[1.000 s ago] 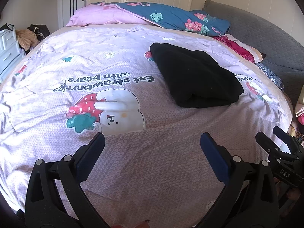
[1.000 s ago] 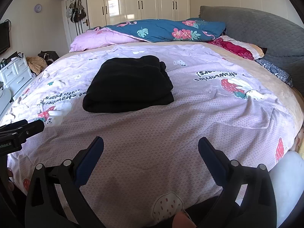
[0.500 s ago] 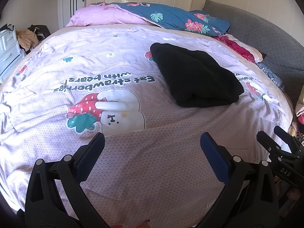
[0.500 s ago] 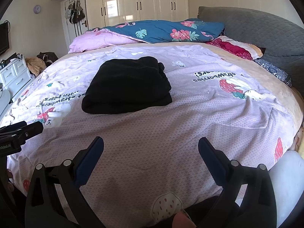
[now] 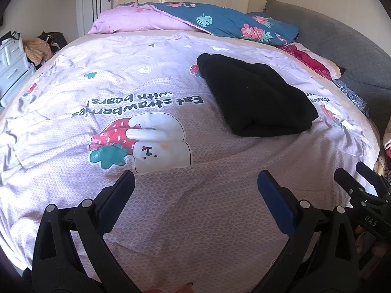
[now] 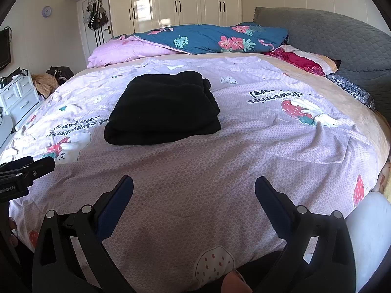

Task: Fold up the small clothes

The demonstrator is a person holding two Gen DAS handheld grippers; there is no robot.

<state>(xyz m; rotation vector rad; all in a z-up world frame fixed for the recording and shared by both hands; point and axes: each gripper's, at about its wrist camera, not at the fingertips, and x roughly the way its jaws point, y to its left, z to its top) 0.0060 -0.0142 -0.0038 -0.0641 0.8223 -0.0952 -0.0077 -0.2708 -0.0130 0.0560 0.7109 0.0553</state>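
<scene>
Two pairs of tongs, left & right, blue-padded, spread wide, gripping nothing, over a lilac strawberry-print quilt. Folded black fleece garment lies mid-bed, well apart. Beyond: teal floral duvet, glossy cream wardrobes.

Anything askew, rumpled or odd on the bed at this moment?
Nothing stands out. The black garment lies folded in a neat stack on the bedspread, and both the left gripper and right gripper are open, clear of it.
</scene>
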